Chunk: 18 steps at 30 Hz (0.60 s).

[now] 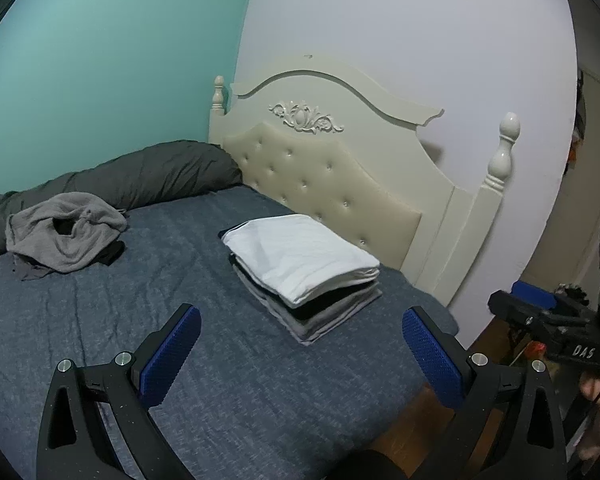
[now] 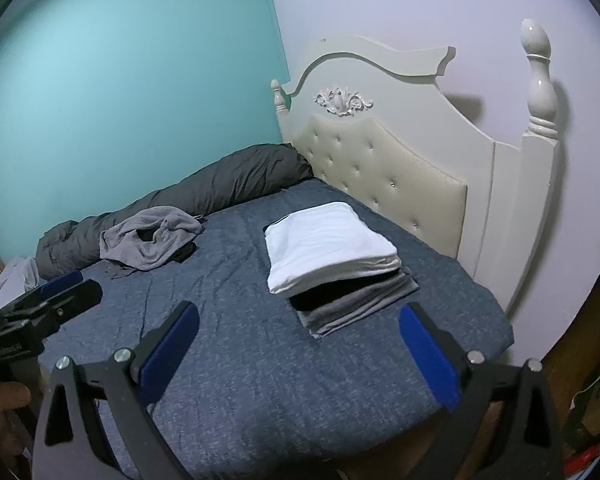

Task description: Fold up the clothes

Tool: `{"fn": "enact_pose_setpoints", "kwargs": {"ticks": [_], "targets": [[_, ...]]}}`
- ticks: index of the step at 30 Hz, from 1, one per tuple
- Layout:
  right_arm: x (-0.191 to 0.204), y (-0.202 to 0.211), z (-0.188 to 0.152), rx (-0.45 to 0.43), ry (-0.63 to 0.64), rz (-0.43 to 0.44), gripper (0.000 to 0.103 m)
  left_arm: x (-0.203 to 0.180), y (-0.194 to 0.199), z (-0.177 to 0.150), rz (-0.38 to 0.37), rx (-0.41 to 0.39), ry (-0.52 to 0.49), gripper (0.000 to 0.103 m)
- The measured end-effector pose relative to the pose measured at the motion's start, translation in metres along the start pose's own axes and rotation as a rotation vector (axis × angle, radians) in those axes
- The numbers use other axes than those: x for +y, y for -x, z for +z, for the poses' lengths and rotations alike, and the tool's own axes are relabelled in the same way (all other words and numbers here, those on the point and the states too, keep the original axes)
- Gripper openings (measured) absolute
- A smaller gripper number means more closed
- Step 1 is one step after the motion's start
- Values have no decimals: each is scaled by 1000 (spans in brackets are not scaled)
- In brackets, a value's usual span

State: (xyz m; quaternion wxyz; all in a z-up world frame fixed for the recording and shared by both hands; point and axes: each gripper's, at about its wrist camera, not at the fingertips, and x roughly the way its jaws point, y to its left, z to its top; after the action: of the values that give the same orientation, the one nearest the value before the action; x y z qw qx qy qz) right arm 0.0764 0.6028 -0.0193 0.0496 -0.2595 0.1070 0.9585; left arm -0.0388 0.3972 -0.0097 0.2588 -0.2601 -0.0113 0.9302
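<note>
Both grippers, left gripper (image 1: 300,354) and right gripper (image 2: 300,354), are released and empty over the bed (image 1: 240,392). The folded stack (image 1: 304,272) lies near the headboard edge.

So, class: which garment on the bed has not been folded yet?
The grey garment crumpled beside the dark rolled duvet; the others lie flat in the stack.

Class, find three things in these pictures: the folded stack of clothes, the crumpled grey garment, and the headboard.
Folded stack of clothes (image 1: 300,256): left wrist view, on the white top piece.
Crumpled grey garment (image 1: 66,232): left wrist view, on its bunched middle.
Headboard (image 2: 384,160): right wrist view, on the tufted cream panel.
</note>
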Motion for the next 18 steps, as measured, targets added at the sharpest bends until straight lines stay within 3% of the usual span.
{"fn": "enact_pose_setpoints", "kwargs": {"ticks": [18], "targets": [[9,5,-13,-7,11,7,101,3,15,-11,36,-2,13,103]]}}
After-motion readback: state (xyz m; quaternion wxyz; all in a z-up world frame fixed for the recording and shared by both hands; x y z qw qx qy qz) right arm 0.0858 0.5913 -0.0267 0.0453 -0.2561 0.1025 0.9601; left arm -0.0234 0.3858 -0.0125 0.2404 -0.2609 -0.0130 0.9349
